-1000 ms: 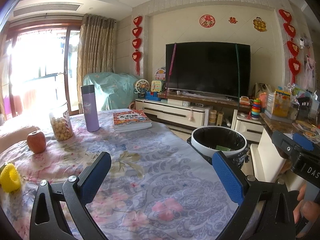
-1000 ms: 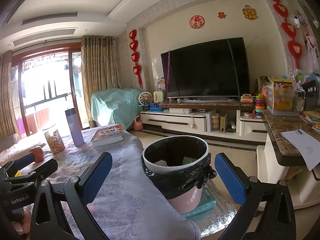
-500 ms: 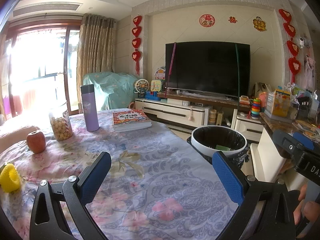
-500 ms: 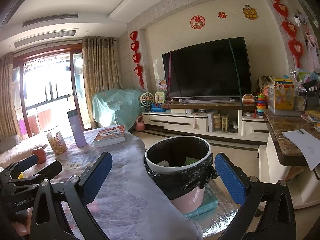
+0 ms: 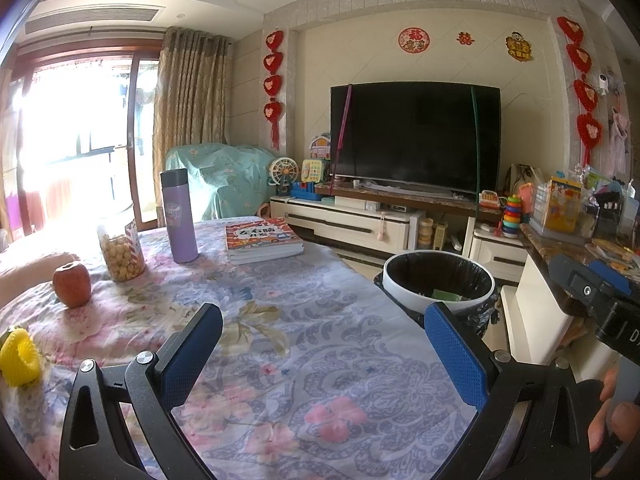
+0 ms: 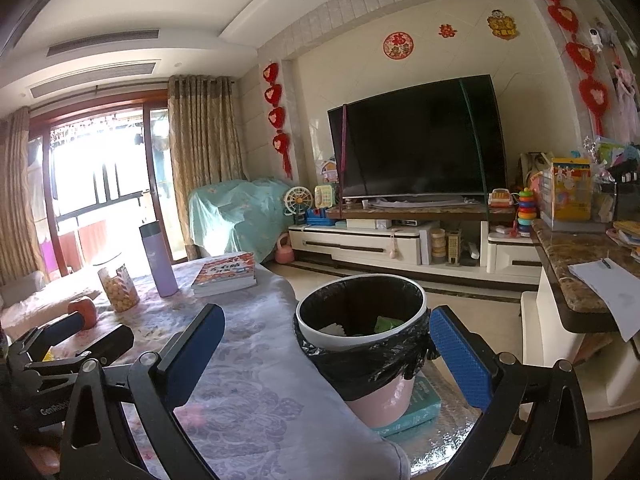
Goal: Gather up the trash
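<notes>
A bin with a white rim, pink base and black liner stands off the table's right edge on a teal box. A green scrap and white paper lie inside it. My right gripper is open and empty, with the bin just past its fingertips. My left gripper is open and empty over the floral tablecloth; from there the bin lies ahead to the right. The right gripper's body shows at that view's right edge, with fingers of a hand below it.
On the far left of the table sit an apple, a snack jar, a purple flask, stacked books and a yellow foam ring. A marble counter with paper stands right of the bin.
The right gripper has drifted and rolled slightly, so the bin sits a bit lower and more to the right in its view. The left gripper has hardly moved. Both stay open.
</notes>
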Tool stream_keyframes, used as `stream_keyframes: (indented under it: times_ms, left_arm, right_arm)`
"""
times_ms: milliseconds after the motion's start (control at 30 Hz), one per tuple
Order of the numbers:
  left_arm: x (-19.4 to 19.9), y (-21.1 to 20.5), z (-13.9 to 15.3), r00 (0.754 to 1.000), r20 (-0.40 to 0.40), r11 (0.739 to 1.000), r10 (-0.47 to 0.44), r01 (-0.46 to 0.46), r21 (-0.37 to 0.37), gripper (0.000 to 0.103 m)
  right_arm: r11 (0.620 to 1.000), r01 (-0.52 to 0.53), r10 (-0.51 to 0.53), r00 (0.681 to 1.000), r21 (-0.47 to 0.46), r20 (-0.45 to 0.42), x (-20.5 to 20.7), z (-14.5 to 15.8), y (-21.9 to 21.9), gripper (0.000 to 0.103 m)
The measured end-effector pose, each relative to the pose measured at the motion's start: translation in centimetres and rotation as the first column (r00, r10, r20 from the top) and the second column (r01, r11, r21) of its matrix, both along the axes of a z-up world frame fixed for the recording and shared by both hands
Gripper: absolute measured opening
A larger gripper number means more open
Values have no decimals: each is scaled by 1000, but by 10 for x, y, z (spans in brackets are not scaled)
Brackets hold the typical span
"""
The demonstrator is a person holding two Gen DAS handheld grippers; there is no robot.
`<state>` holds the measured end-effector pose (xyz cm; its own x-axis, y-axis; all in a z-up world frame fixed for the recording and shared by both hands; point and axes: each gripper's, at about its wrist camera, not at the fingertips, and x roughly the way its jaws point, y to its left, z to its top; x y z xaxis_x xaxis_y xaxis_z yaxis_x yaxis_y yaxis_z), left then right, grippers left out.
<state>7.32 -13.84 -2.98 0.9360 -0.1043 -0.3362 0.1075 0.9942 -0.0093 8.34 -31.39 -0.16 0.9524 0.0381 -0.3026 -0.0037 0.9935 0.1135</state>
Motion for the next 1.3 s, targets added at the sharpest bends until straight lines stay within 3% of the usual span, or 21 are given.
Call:
stream_keyframes:
  times_ms: [1300]
  left_arm:
    - [7,11,-4,1000,-11,1000,1,-2,-17,102]
  right_arm:
    - [999,-31,31,999,19,-19,8,-3,2,103]
